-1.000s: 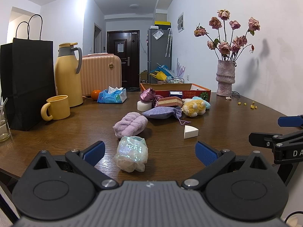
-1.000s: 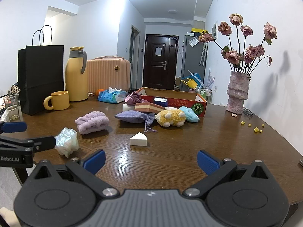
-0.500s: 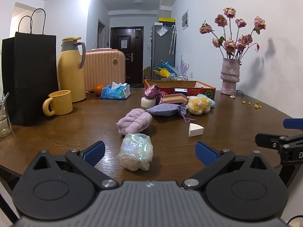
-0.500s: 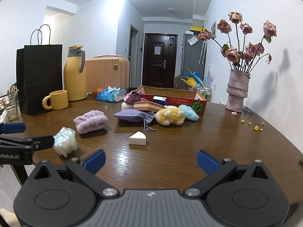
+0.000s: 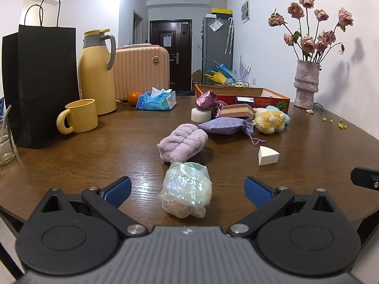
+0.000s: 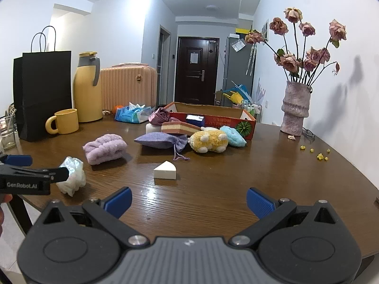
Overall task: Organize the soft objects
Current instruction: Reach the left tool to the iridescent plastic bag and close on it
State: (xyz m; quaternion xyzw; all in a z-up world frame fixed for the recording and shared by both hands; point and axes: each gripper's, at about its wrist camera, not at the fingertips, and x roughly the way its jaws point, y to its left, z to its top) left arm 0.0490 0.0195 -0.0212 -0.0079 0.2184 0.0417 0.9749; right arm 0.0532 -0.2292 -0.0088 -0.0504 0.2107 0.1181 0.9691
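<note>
An iridescent crinkled bundle [image 5: 187, 189] lies on the wooden table between the blue pads of my open left gripper [image 5: 188, 189]; the pads stand apart from it. Behind it rest a lilac fluffy towel [image 5: 182, 141], a purple drawstring pouch [image 5: 225, 126], a yellow plush [image 5: 268, 122], a layered cake-shaped sponge [image 5: 236, 110] and a white wedge sponge [image 5: 267, 155]. My right gripper [image 6: 188, 200] is open over bare table, with the white wedge sponge [image 6: 165, 170] ahead of it. A red cardboard box [image 6: 213, 118] stands behind the pile.
A black paper bag [image 5: 40, 82], yellow thermos [image 5: 97, 71], yellow mug [image 5: 81, 116], glass [image 5: 6, 139], tissue pack [image 5: 156, 100] and orange sit at the left and back. A vase of dried roses [image 6: 296, 108] stands at the right. The table edge is close below both grippers.
My left gripper has moved forward and slightly left, so the iridescent bundle now sits between its pads. The right gripper has hardly shifted.
</note>
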